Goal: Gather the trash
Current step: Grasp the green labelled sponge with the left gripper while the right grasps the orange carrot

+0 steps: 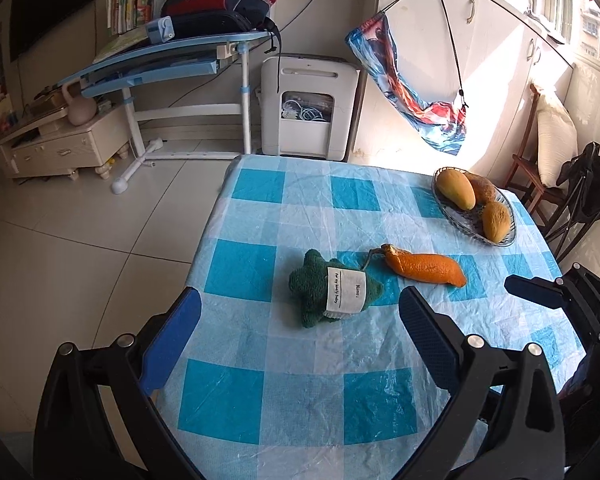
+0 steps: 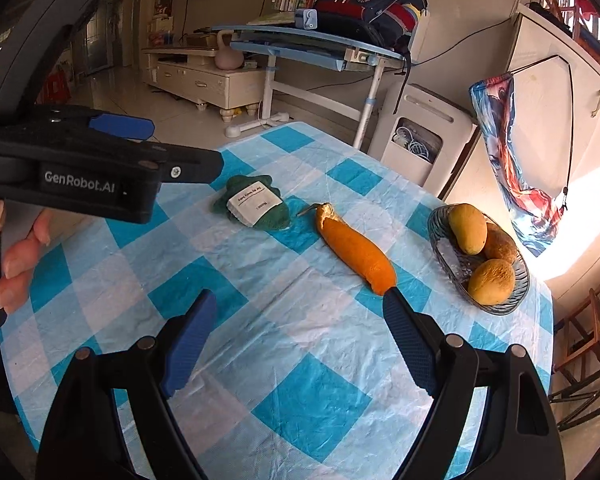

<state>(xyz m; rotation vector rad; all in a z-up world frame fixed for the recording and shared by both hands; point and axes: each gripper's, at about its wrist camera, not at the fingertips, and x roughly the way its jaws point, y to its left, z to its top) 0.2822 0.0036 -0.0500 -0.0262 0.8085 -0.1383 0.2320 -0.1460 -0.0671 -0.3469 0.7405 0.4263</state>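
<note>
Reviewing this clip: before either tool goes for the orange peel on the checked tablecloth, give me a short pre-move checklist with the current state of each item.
1. Right tool open: ok, fingers spread wide.
2. Left tool open: ok, nothing between its fingers.
3. Orange peel free to grasp: ok, lying alone on the tablecloth, apart from the green sponge.
4. Right tool aligned with the peel: not ok, only its right finger's tip is near the peel's end.
5. Fruit bowl clear of the peel: ok, a gap shows.
6. Trash container in reach: cannot tell, none visible.

Both grippers: blk frames, blue pads (image 1: 424,332), silver screws, "GenRobot.AI" label (image 2: 80,187).
</note>
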